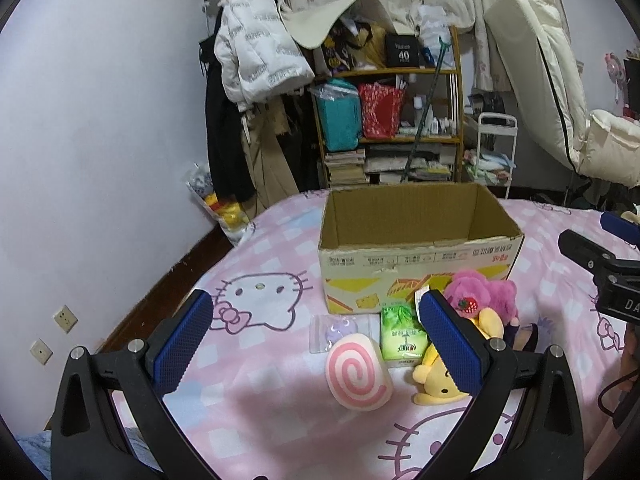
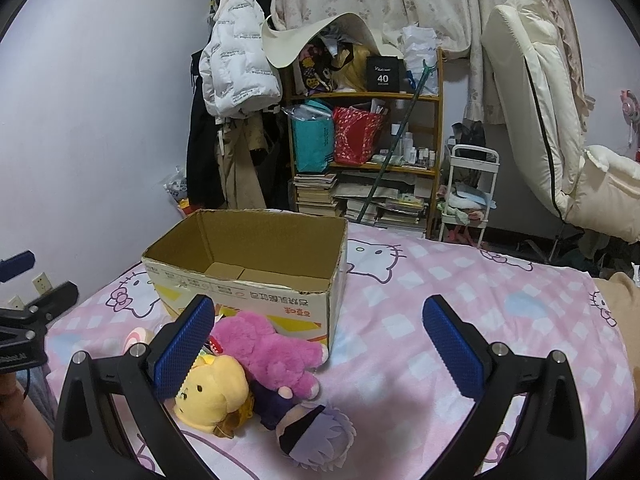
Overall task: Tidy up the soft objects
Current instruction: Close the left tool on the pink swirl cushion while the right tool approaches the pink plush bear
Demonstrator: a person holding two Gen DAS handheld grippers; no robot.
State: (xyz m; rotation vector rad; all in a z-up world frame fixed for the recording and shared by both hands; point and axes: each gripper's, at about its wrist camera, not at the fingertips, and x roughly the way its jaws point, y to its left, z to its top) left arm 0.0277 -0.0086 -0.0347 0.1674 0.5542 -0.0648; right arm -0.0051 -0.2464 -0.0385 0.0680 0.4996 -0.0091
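An open cardboard box stands on the pink Hello Kitty bedsheet; it also shows in the right wrist view, with nothing visible inside. In front of it lie a pink swirl roll toy, a green tissue pack, a small clear bag, a yellow plush, a pink plush and a purple-haired doll. My left gripper is open and empty above the roll toy. My right gripper is open and empty above the pink plush and yellow plush.
Beyond the bed stand a cluttered wooden shelf, hanging coats, a white trolley and a folded cream mattress. The right gripper's body shows at the right edge of the left wrist view.
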